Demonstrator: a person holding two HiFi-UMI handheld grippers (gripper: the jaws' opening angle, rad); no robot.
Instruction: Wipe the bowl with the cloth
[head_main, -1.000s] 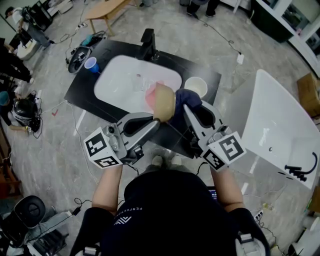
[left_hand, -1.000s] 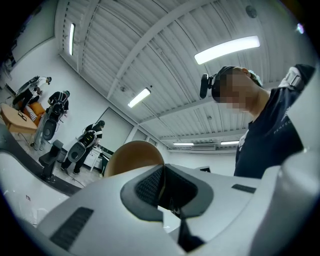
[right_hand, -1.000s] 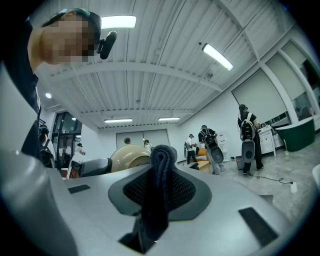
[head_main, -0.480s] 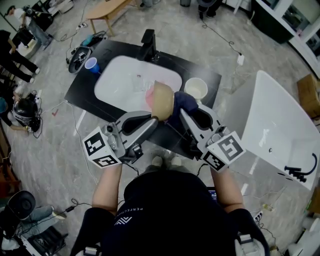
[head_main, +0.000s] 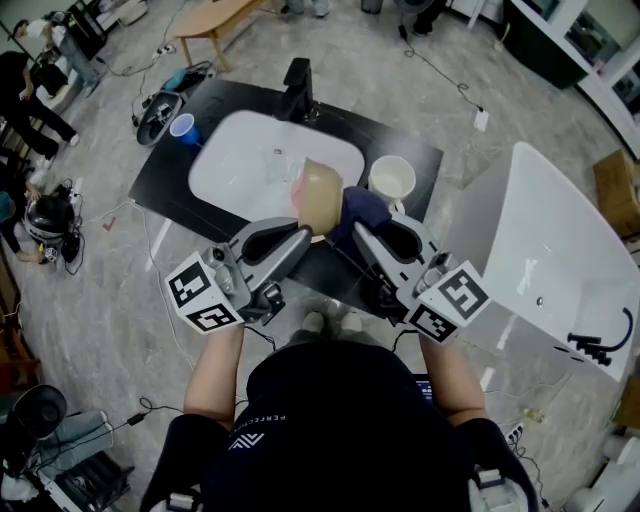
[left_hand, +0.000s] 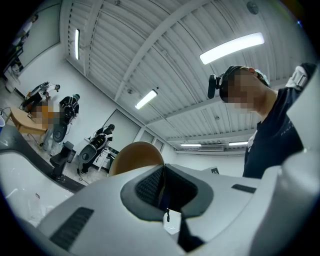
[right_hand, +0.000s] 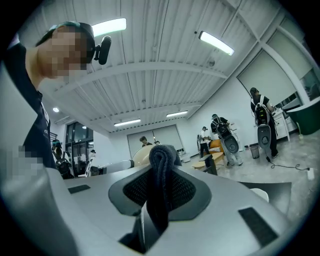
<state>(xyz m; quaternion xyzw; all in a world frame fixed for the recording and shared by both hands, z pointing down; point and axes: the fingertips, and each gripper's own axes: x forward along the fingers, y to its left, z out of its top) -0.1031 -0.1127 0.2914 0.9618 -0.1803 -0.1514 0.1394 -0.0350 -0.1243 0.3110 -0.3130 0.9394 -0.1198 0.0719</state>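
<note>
Wiping looks under way: the left gripper (head_main: 308, 236) is clamped on the rim of the tan bowl (head_main: 322, 193), holding it tilted above the white sink (head_main: 240, 160) set in the black bench (head_main: 420, 160). The right gripper (head_main: 355, 232) is closed on a bunched dark blue cloth (head_main: 362, 210) that lies against the bowl's right side. How much surface is already clean cannot be told, so I judge more rubbing remains.

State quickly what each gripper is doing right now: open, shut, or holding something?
Left gripper: shut on the rim of the tan bowl.
Right gripper: shut on the dark blue cloth.
</note>
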